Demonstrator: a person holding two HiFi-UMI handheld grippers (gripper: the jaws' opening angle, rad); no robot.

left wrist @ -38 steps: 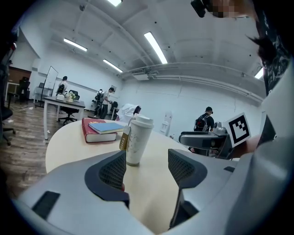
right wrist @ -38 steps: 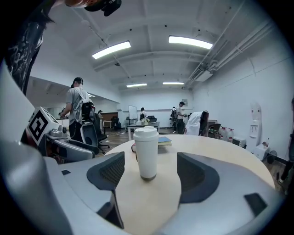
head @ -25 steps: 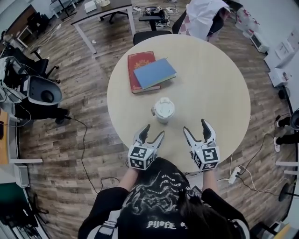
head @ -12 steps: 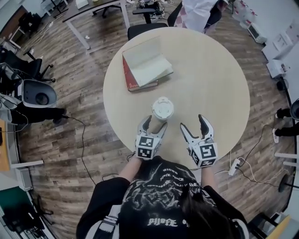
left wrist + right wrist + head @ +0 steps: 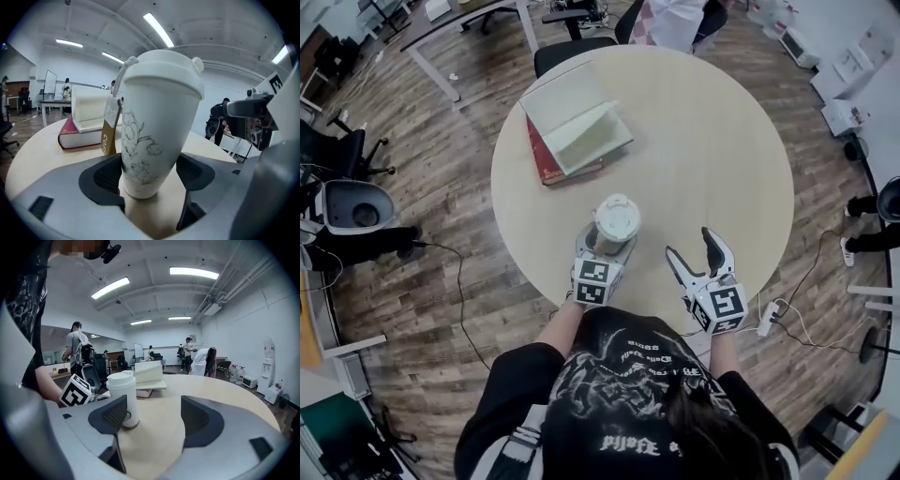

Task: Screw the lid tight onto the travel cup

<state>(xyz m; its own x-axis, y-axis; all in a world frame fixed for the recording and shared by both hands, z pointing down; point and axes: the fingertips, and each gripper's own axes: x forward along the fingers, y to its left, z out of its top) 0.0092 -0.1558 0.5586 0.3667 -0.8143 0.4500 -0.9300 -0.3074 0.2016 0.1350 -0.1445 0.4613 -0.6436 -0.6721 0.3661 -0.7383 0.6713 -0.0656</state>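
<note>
A white travel cup (image 5: 616, 225) with its lid (image 5: 617, 216) on top stands upright near the round table's front edge. My left gripper (image 5: 607, 244) reaches around the cup's lower part. In the left gripper view the cup (image 5: 154, 140) fills the space between the two dark pads (image 5: 105, 176), and a brown paper tag (image 5: 109, 133) hangs at its side. The jaws are opening; the right pad stands a little off the cup wall. To the right, my right gripper (image 5: 689, 246) hovers open over bare table, with the cup (image 5: 123, 397) to its left and nothing between its fingers.
A pale book (image 5: 577, 117) lies on a red book (image 5: 546, 167) at the back left of the table (image 5: 712, 141). A black chair (image 5: 567, 52) and a person in white (image 5: 670, 19) are beyond the far edge. Cables and a power strip (image 5: 766, 319) lie on the floor at right.
My left gripper has moved forward from beside the table edge until its fingers surround the cup's base. The right gripper has stayed roughly in place, open.
</note>
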